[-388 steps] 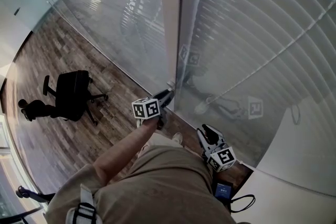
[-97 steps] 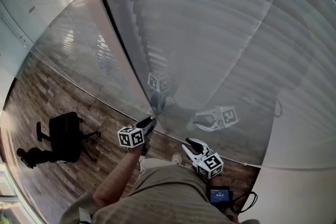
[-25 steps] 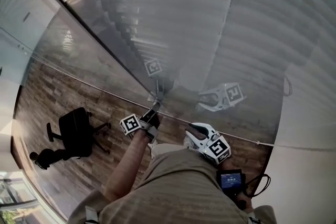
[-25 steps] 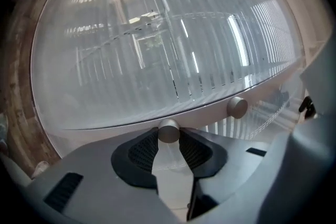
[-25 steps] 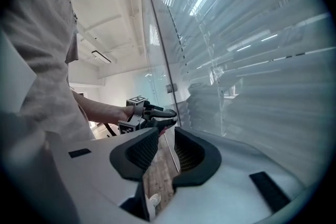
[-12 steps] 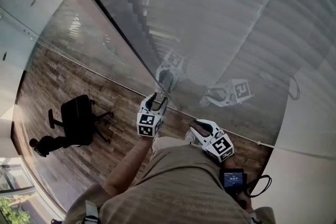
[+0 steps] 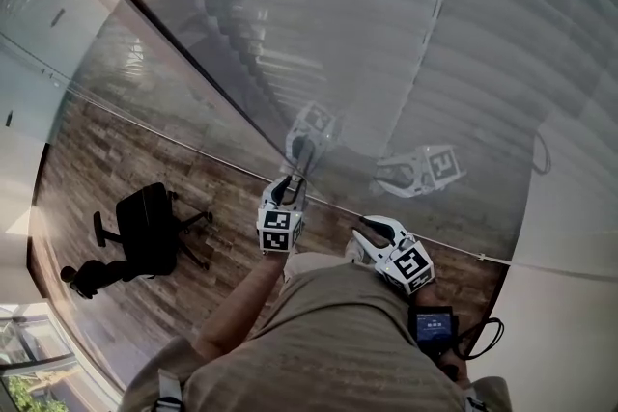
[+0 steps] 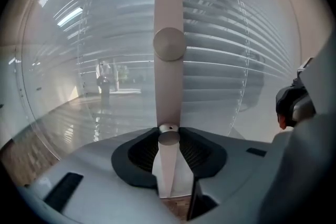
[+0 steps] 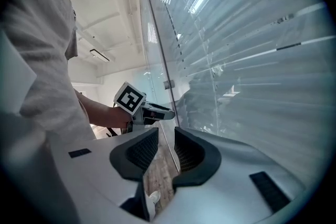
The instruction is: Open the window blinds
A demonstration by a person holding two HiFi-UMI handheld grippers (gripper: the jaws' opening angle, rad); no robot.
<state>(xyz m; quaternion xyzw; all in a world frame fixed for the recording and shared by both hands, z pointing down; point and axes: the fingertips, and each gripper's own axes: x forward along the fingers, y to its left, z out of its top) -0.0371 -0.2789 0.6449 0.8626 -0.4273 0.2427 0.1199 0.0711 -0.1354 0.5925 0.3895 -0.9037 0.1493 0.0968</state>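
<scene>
My left gripper (image 8: 169,139) had just closed its jaws and pinched the pale stem (image 8: 167,170) that stands out from the partition's upright post (image 8: 168,2). The blinds (image 7: 415,43) hung behind the glass (image 7: 193,101), slats level. My right gripper (image 9: 165,136) sat just beside the pane, jaws spread and empty. A black office chair (image 7: 150,227) stood well off on the wood floor (image 7: 77,178). Against a second before, the left gripper had rolled, and its marker cube now faced me.
</scene>
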